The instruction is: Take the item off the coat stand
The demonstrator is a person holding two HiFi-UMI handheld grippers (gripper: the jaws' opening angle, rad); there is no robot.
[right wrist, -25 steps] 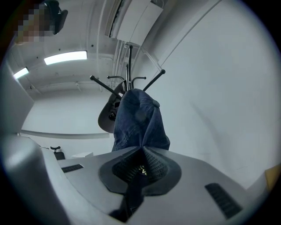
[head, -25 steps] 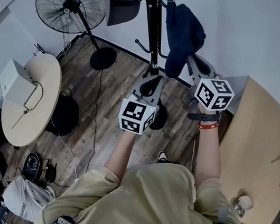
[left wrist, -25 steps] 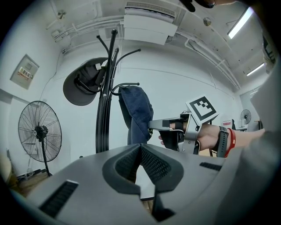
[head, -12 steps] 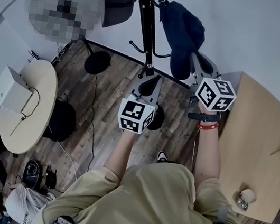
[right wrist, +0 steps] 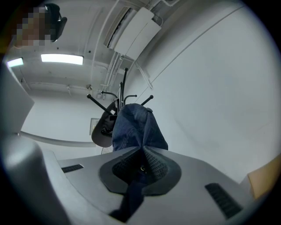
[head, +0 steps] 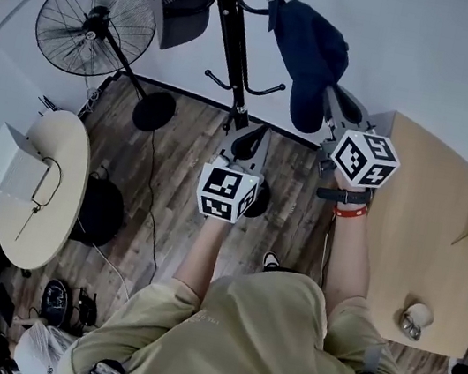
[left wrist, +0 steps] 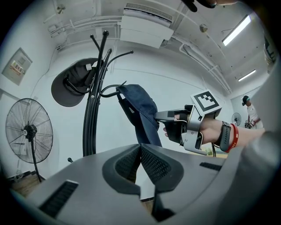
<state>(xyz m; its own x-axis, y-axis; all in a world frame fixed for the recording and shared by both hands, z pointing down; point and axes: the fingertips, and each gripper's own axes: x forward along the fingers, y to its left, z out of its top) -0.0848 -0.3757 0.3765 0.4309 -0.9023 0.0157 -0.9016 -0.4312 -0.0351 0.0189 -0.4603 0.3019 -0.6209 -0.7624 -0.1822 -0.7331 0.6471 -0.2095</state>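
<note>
A dark blue denim item hangs beside the black coat stand, with its top edge near a hook tip. I cannot tell whether it still rests on that hook. My right gripper is shut on the item's lower part, and the cloth is pinched between its jaws. In the left gripper view the denim item shows with the right gripper on it. My left gripper is lower, near the stand's pole, and is shut on nothing. A dark cap hangs on the stand's left side.
A standing fan is left of the stand. A round table with a white box stands at the left. A wooden table with a cup is at the right. A white wall is behind the stand.
The blue item and my right gripper have drawn to the right, away from the stand's pole, and the gap has widened. The left gripper has kept its place.
</note>
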